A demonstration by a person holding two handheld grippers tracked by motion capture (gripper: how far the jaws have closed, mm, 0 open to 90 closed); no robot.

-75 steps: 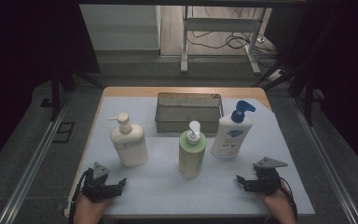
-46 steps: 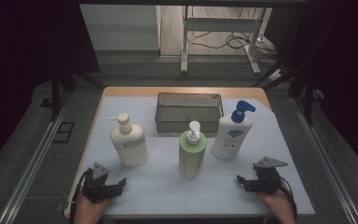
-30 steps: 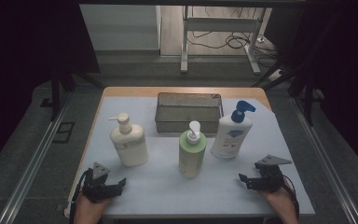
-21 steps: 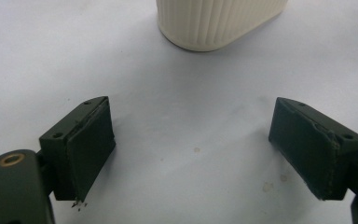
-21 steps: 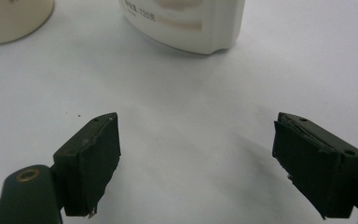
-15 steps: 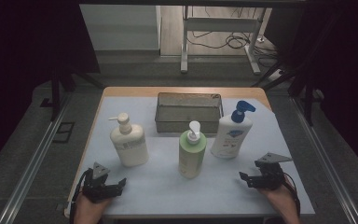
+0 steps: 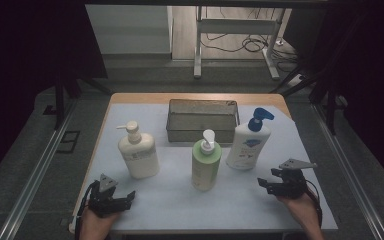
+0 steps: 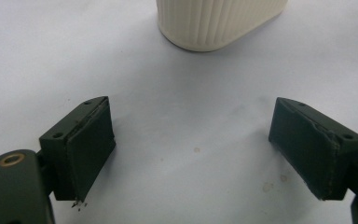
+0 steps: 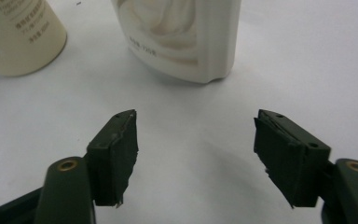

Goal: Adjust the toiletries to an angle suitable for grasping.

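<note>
Three pump bottles stand upright on the white-covered tabletop [image 7: 170,200] in front of a wire mesh basket [image 7: 202,120] at the far side; the work looks to be at its opening step, with nothing lifted yet and the basket seemingly empty.

The right claw [image 7: 266,184] rests low on the tabletop near the front right corner; its jaws have just been closing, yet in the right gripper view they stand apart with only bare white surface between them. It points towards the white bottle with the blue pump [image 7: 249,142], which stands just ahead of it, near but not touching; the green bottle with the white pump [image 7: 206,162] stands to that bottle's left, well within reach too.

The left claw [image 7: 125,197] sits at the front left, jaws spread wide and holding nothing; the ribbed base of the cream pump bottle [image 7: 138,152] shows just beyond it in the left gripper view [image 8: 219,23], clear of both pads.

Judged from this, the step in hand is the approach of the right claw to the blue-pumped bottle; the next move calls for the jaws to open wide enough to span the bottle's flat body, advance level until the pads flank it below the shoulder, then close squarely; a grip too high or off-centre could tip the tall bottle against its green neighbour.
</note>
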